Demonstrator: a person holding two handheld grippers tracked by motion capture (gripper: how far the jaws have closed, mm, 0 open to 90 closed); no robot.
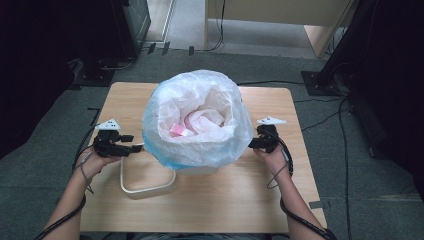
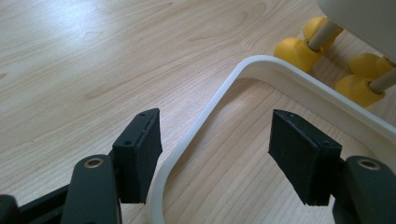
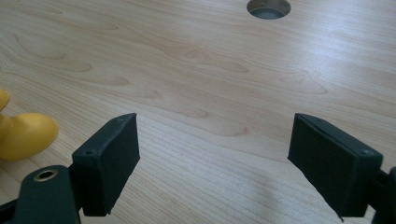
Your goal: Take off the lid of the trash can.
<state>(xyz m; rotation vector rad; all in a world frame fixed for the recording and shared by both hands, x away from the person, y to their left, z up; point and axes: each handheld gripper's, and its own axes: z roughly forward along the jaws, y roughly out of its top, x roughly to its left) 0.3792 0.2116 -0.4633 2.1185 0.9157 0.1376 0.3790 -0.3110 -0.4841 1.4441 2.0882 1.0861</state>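
Observation:
A small white bin lined with a translucent plastic bag (image 1: pixel 165 105) stands mid-table, and the bag's edge is folded over its rim. Something pink (image 1: pixel 178 131) lies inside among crumpled white plastic. A white rounded ring frame (image 1: pixel 146 189) lies flat on the table at the bin's front left. My left gripper (image 1: pixel 134 148) is open at the bag's left side. In the left gripper view the frame (image 2: pixel 196 130) runs on the table between the spread jaws of the left gripper (image 2: pixel 215 123). My right gripper (image 1: pixel 253 143) is open at the bag's right side, over bare wood (image 3: pixel 215 123).
The bin stands on yellow feet (image 2: pixel 294 51), one also by the right gripper (image 3: pixel 23 135). A round cable hole (image 3: pixel 268 7) is in the wooden table (image 1: pixel 240 200). Cables (image 1: pixel 325 117), black stands and a wooden cabinet sit on the grey floor behind.

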